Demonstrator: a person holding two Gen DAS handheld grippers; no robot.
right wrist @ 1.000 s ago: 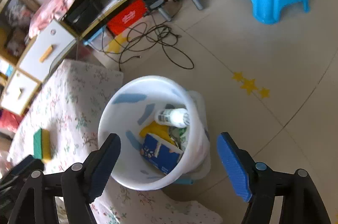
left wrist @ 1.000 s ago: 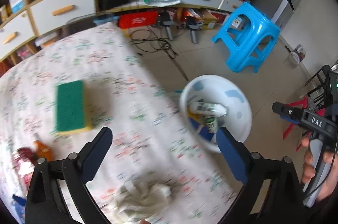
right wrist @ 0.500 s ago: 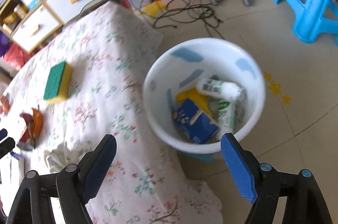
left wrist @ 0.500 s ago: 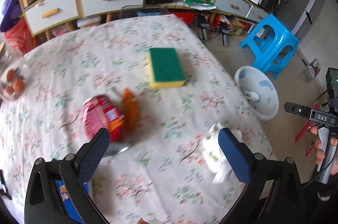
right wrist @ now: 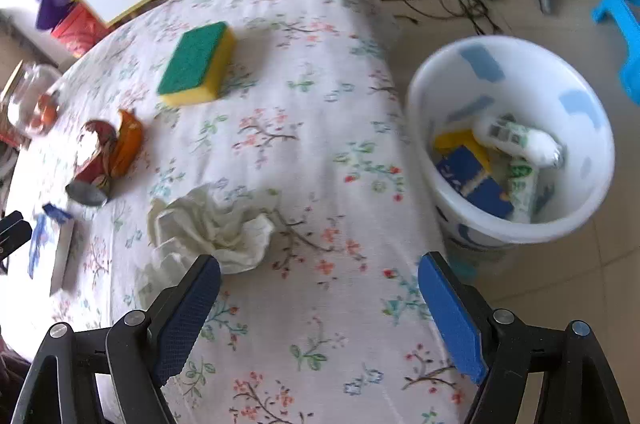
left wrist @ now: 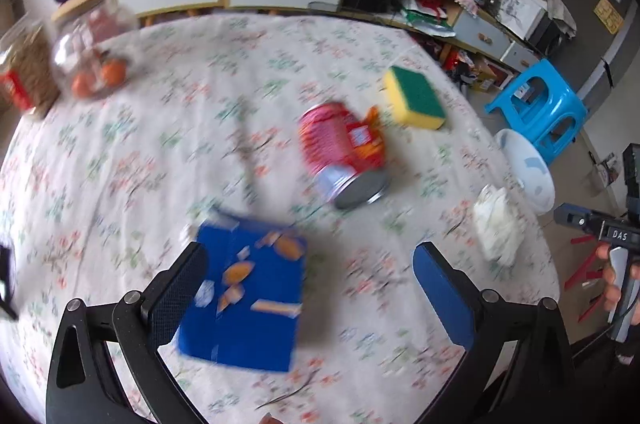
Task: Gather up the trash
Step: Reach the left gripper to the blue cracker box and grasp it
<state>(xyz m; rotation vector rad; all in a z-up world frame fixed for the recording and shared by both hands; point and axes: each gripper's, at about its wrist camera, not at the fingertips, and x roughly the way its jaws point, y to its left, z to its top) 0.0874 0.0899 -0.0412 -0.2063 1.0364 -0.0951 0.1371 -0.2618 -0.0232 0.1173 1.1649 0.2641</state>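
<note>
My left gripper (left wrist: pixel 310 288) is open and empty above the floral table, with a flat blue snack box (left wrist: pixel 244 296) just under its left finger. A crushed red can (left wrist: pixel 344 156) with an orange wrapper lies beyond it. A crumpled white tissue (left wrist: pixel 498 224) lies near the table's right edge. My right gripper (right wrist: pixel 320 308) is open and empty over the table edge, the tissue (right wrist: pixel 216 228) just ahead of its left finger. The white trash bin (right wrist: pixel 512 140) stands on the floor to the right and holds a bottle, a blue box and wrappers.
A green and yellow sponge (right wrist: pixel 196 64) lies on the table (right wrist: pixel 320 144). A glass jar with orange fruit (left wrist: pixel 88 64) stands at the far left. A blue stool (left wrist: pixel 536 104) stands beyond the bin (left wrist: pixel 528 176). Cabinets and cables line the far wall.
My left gripper has swung left and back over the table, bringing the blue box and can into view. My right gripper has moved from above the bin to over the table edge by the tissue.
</note>
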